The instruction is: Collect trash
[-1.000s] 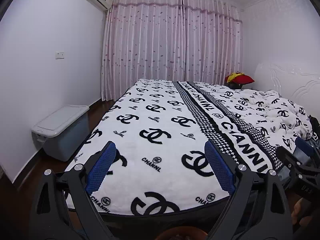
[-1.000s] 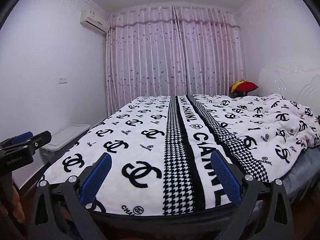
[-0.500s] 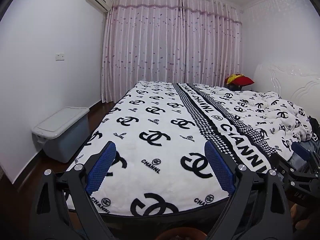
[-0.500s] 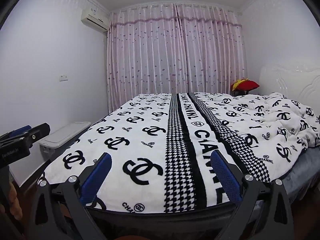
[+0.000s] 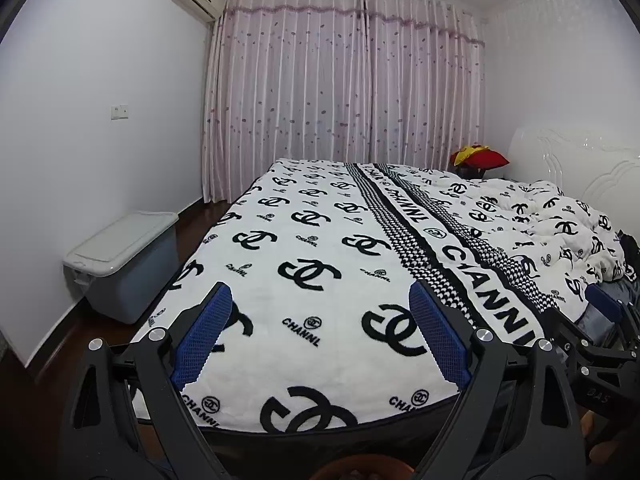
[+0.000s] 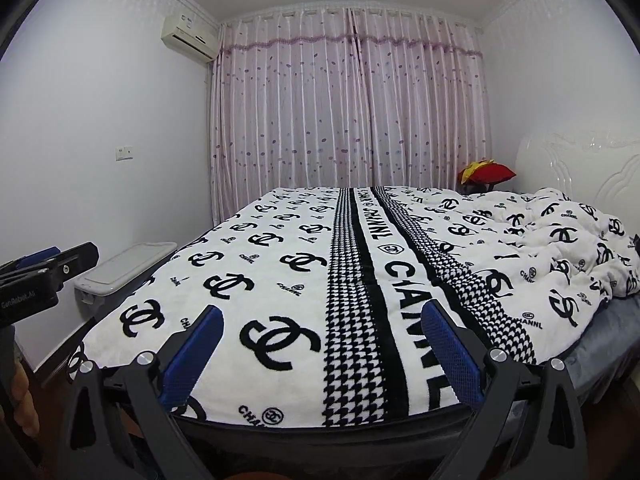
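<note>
Your grippers face a bed with no trash in sight

Your left gripper (image 5: 320, 340) and right gripper (image 6: 320, 354) hover low in frame, fingers spread and holding nothing, over the patterned blanket (image 5: 304, 248); whether collecting is finished or pending, neither view settles.

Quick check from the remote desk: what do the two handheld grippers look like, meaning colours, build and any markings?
Both match: the left gripper and right gripper have black angular frames, silver pivot bolts and two fingers faced with blue textured pads. White lettering marks the left gripper's side, too blurred to read for certain. No cables or sleeves show.
</note>
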The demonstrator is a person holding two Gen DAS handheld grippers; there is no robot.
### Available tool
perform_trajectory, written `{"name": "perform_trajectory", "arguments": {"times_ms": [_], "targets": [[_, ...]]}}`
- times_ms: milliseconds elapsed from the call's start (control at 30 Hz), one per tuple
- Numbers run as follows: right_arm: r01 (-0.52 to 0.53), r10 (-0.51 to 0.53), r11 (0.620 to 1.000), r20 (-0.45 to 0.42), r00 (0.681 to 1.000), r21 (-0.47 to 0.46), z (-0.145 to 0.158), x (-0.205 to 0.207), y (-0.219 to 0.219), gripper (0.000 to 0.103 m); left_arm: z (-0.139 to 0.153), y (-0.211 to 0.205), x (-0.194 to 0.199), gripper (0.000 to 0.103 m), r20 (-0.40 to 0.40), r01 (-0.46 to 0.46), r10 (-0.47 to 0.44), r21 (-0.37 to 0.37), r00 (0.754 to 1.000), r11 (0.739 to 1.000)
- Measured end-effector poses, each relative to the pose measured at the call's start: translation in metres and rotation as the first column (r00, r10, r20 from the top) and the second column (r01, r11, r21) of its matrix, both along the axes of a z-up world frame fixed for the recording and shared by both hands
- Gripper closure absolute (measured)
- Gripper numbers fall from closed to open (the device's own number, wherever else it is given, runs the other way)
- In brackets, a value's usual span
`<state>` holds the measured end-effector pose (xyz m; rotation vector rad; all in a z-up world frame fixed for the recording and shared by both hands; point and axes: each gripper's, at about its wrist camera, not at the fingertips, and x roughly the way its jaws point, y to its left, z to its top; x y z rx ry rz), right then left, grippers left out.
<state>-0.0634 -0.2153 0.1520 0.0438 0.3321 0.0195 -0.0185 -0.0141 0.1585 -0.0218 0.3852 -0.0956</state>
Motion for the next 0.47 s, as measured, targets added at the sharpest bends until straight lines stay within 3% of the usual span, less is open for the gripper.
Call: {"name": "perform_trajectory", "arguments": {"times_ms": [467], "targets": [[0.002,-0.002,1.0,-0.023,1.0,0.004,-0.009,0.011,-0.004,0.005,-0.006,-0.002,0.01,0.015,-0.034,-0.017,0.017,-0.003,0.999,1.0]]}}
